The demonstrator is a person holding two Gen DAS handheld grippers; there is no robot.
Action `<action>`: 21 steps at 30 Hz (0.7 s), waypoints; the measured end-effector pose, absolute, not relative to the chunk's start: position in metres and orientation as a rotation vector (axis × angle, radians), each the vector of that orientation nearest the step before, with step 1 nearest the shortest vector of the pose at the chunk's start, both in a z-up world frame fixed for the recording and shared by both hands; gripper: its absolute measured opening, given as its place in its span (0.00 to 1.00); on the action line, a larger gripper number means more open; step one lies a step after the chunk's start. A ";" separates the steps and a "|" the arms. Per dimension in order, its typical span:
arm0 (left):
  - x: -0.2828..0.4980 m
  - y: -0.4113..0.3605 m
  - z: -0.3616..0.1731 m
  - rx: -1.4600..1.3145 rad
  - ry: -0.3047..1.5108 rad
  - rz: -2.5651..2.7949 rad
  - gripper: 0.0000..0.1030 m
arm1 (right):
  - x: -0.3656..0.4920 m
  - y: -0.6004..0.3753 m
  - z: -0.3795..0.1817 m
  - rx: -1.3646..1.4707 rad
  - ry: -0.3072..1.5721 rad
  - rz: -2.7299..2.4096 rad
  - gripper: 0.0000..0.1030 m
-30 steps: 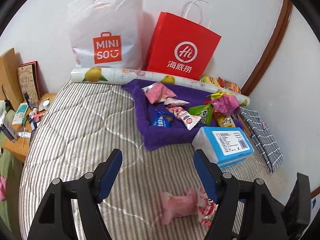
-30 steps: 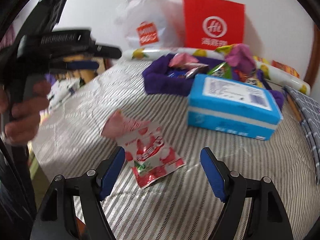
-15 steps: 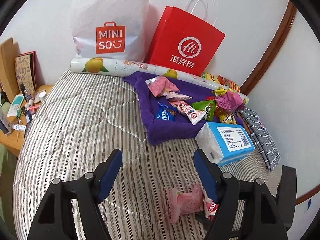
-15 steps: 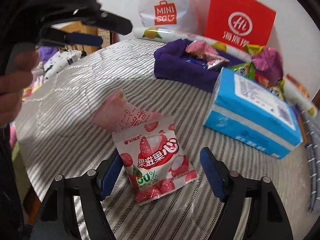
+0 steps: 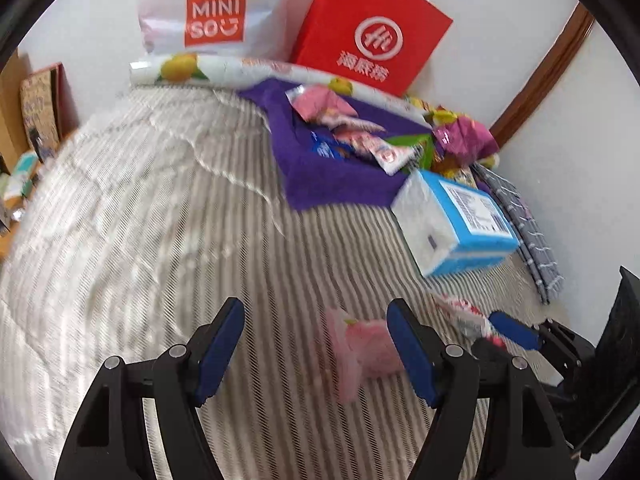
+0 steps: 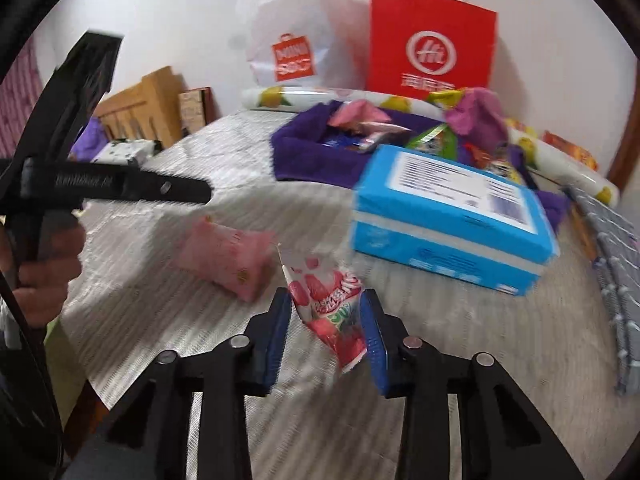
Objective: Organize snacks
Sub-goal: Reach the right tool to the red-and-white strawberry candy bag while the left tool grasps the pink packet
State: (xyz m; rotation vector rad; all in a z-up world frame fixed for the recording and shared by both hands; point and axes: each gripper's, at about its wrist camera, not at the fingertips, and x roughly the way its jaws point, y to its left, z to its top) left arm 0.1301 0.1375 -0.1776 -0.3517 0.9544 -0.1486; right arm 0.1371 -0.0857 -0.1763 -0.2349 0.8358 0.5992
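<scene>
right gripper (image 6: pixel 326 336) jaws have just closed onto the red lychee jelly packet (image 6: pixel 334 312), crumpling it and tilting it up off the striped mattress (image 6: pixel 208 184). left gripper (image 5: pixel 316 350) is lower than before, jaws wide apart above the pink packet (image 5: pixel 368 346), not touching it. blue tissue pack (image 6: pixel 452 220) lies just beyond, purple tray (image 6: pixel 304 156) of snacks behind it.

Wide bare run of striped mattress (image 5: pixel 152 208) on the left and centre, open to a low pass. Right side crowded: blue tissue pack (image 5: pixel 460 224) just beside the front edge of the purple tray (image 5: pixel 332 184), checked cloth (image 5: pixel 528 232) along the wall. Back blocked by the fruit-print roll (image 5: pixel 208 70), white bag (image 5: pixel 212 12) and red bag (image 5: pixel 372 32). Near foreground: pink packet (image 6: pixel 228 256) lying loose, left gripper (image 6: pixel 120 184) above it, red lychee packet (image 6: pixel 332 312) filling the right gripper (image 6: pixel 326 330) gap.
</scene>
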 end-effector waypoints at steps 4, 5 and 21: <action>0.128 0.128 -0.187 -0.394 0.969 -0.197 0.70 | 0.137 -0.099 -0.180 -0.226 0.845 0.594 0.36; 0.128 0.125 -0.188 -0.396 0.972 -0.203 0.70 | 0.137 -0.100 -0.181 -0.228 0.844 0.594 0.36; 0.124 0.082 -0.195 -0.168 0.915 -0.096 0.40 | 0.134 -0.126 -0.181 -0.251 0.791 0.582 0.71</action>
